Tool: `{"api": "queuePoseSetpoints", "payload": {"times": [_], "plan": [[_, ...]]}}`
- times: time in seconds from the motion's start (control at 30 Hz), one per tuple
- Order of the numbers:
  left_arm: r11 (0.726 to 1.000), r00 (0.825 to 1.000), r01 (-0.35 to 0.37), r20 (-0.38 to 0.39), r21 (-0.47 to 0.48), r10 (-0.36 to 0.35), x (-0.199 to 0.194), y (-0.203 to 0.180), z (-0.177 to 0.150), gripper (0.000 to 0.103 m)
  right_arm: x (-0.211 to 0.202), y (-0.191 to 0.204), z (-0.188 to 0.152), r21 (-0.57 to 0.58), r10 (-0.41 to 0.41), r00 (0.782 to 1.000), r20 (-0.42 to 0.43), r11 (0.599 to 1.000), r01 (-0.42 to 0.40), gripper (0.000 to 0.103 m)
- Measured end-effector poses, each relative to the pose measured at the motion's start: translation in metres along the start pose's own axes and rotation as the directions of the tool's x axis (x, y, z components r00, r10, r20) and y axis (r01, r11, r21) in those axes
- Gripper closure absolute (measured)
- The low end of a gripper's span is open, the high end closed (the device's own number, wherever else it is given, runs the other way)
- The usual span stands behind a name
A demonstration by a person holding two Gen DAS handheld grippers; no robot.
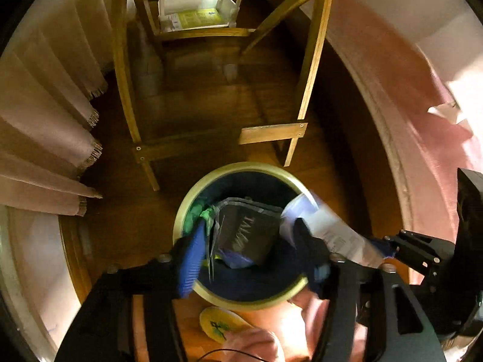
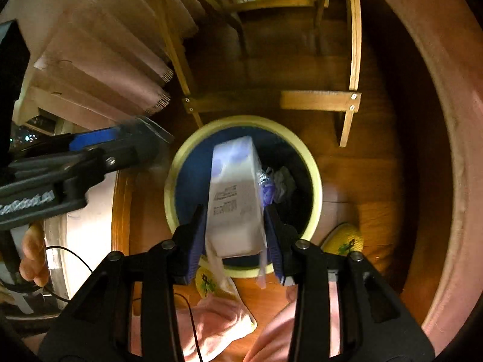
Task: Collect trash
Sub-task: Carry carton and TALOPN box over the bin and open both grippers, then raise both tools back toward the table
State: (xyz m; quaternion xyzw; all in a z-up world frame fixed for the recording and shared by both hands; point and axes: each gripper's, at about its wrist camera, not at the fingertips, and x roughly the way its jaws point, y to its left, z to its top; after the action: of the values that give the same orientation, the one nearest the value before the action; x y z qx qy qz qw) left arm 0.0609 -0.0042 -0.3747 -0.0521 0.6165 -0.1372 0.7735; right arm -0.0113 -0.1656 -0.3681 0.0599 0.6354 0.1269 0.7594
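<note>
Wooden flooring (image 2: pixel 377 181) fills both of my views, with a wooden chair frame (image 1: pixel 311 69) standing beyond a round bin (image 2: pixel 317 187) that has a pale yellow-green rim and a dark blue inside. Pink fringed cloth (image 1: pixel 45 138) hangs at the left of the left wrist view.

My right gripper (image 2: pixel 235 238) hangs over the near edge of the bin, and its fingers (image 2: pixel 196 241) are clenched on a white carton (image 2: pixel 235 193) with purple print and a label panel. The carton points forward and down over the bin's opening; its far end is over the blue interior, its near end between the pads.

My left gripper (image 1: pixel 253 253) also sits above the bin, fingers spread apart with nothing between them. Below it, inside the bin, I see a dark grey pouch (image 1: pixel 244 229) with lettering, a bit of green wrapper (image 1: pixel 199 214) at its left, and crumpled pale plastic (image 2: pixel 282 181) against the far right wall.

Near the bin on the floor I make out a yellow slipper (image 2: pixel 344 238) and pink trouser fabric (image 2: pixel 217 322).
</note>
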Motion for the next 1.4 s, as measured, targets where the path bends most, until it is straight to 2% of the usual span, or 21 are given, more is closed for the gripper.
{"api": "queuePoseSetpoints", "payload": {"times": [0.03, 0.07, 0.17, 0.23, 0.4, 0.6, 0.73, 0.93, 1.23, 1.4], "plan": [[1.000, 1.000, -0.001, 0.003, 0.002, 0.001, 0.007, 0.002, -0.002, 0.020, 0.004, -0.002, -0.004, 0.002, 0.003, 1.000, -0.001, 1.000, -0.003, 0.068], [1.000, 1.000, -0.004, 0.005, 0.001, 0.004, 0.014, 0.006, -0.005, 0.017, 0.010, -0.005, -0.006, 0.004, -0.003, 1.000, 0.001, 1.000, 0.003, 0.068], [1.000, 1.000, -0.022, 0.004, 0.001, 0.022, 0.027, 0.008, -0.010, 0.015, 0.017, -0.009, -0.007, 0.017, -0.016, 1.000, 0.010, 1.000, 0.016, 0.060], [0.999, 0.999, -0.033, 0.010, -0.004, 0.033, 0.029, 0.011, -0.013, 0.015, 0.018, -0.011, -0.009, 0.036, -0.018, 1.000, 0.015, 0.999, 0.018, 0.059], [0.999, 0.998, -0.044, 0.042, -0.004, 0.044, 0.009, 0.011, -0.016, 0.014, 0.003, -0.005, -0.004, 0.058, -0.032, 0.999, 0.035, 0.998, 0.030, 0.054], [0.999, 0.993, -0.043, 0.106, 0.001, 0.043, -0.046, -0.001, -0.005, 0.011, -0.042, 0.011, 0.009, 0.048, -0.038, 0.996, 0.078, 0.998, 0.034, 0.046], [0.999, 0.990, -0.043, 0.137, -0.012, 0.044, -0.087, -0.009, 0.003, 0.010, -0.076, 0.021, 0.018, 0.060, -0.044, 0.994, 0.097, 0.997, 0.039, 0.046], [0.999, 0.981, -0.051, 0.191, 0.014, 0.048, -0.165, -0.025, 0.014, 0.008, -0.142, 0.039, 0.032, 0.078, -0.026, 0.991, 0.129, 0.997, 0.016, 0.041], [0.998, 0.945, -0.037, 0.328, 0.052, 0.018, -0.298, -0.054, 0.051, 0.007, -0.266, 0.085, 0.060, 0.025, -0.003, 0.977, 0.215, 1.000, -0.002, 0.039], [0.999, 0.925, -0.010, 0.380, 0.041, -0.006, -0.361, -0.066, 0.082, 0.007, -0.340, 0.102, 0.086, -0.030, -0.006, 0.951, 0.309, 0.999, 0.016, 0.039]]}}
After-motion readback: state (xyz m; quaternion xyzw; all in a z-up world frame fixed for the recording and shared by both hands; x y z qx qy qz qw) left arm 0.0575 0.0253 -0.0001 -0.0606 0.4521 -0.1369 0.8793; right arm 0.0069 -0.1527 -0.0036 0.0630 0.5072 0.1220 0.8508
